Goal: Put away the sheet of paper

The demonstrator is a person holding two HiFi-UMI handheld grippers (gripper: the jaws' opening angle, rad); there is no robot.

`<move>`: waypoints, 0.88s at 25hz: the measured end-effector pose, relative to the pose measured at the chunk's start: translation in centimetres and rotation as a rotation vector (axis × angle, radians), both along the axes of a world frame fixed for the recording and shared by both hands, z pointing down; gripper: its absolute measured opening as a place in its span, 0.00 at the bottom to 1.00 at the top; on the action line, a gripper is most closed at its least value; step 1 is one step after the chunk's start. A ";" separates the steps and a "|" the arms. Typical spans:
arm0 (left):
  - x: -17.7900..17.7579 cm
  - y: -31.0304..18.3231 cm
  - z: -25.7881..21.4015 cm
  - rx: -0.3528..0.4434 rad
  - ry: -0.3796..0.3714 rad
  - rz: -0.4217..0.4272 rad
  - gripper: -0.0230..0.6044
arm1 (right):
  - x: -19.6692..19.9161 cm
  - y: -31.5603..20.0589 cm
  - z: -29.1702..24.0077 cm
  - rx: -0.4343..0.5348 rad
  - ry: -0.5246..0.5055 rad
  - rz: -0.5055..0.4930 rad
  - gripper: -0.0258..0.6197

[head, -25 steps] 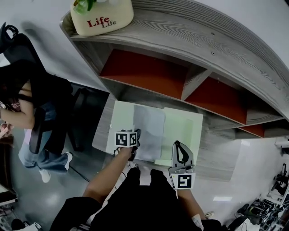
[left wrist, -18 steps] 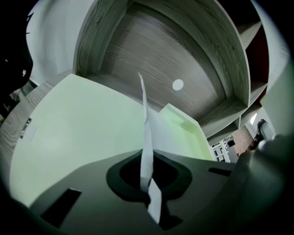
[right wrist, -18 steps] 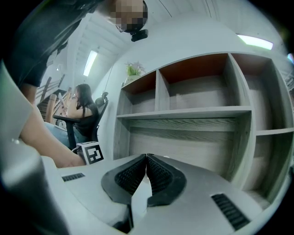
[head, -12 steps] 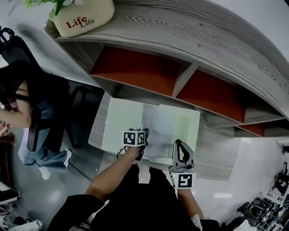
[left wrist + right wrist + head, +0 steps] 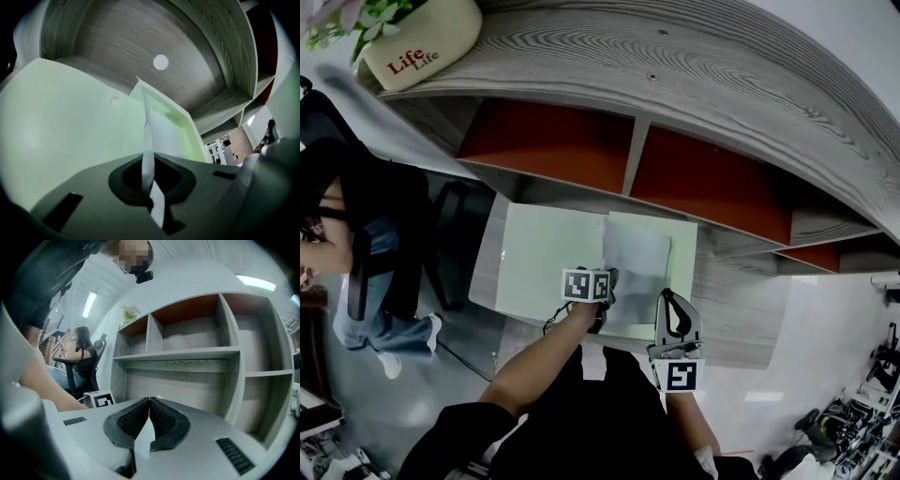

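So right now the thin white sheet of paper [image 5: 636, 267] is pinched by its near edge in the left gripper [image 5: 606, 281]. The fingers are clamped tight on it, and in the left gripper view the sheet runs edge-on straight out from between them. The sheet hangs over the right half of a pale green open folder [image 5: 544, 258] lying flat on the grey wood-grain counter [image 5: 741, 309], just below the shelf unit with red-backed compartments [image 5: 712, 183].

The right gripper [image 5: 667, 300] sits near the folder's right side, pointing at the shelves, fingers closed together with nothing gripped as far as I can tell.

My read: this is the placing step, with the paper lifted but not yet down. Next it needs lowering flat into that right half, squared to the edges, before the fingers let go. The sheet is floppy, so I'd go slow or it'll curl.
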State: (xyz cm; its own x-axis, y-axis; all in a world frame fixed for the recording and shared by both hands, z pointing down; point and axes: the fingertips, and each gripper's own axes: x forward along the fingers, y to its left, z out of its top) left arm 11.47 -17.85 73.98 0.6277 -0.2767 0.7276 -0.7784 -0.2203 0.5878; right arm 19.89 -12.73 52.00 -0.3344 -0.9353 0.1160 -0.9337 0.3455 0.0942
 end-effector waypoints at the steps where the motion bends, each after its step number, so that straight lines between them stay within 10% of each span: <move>1: 0.5 0.1 0.1 -0.006 0.006 0.001 0.05 | 0.3 0.1 0.0 0.004 0.007 -0.001 0.08; 7: 2.4 0.6 0.5 -0.013 0.013 0.028 0.06 | 1.5 0.3 -0.1 0.003 0.019 -0.003 0.08; 16: 1.1 -0.2 -0.7 0.060 -0.055 -0.018 0.45 | 1.8 0.5 1.0 -0.089 0.079 -0.032 0.08; 22: -2.8 -1.5 -4.4 0.186 -0.064 -0.107 0.51 | 0.2 0.2 -0.1 -0.049 0.081 -0.059 0.08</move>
State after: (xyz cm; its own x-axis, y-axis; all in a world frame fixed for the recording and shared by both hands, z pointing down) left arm 8.69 -19.36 69.60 0.5420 -0.4724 0.6950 -0.8375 -0.2347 0.4935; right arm 20.12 -12.57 51.91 -0.3763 -0.9068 0.1901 -0.9017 0.4056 0.1499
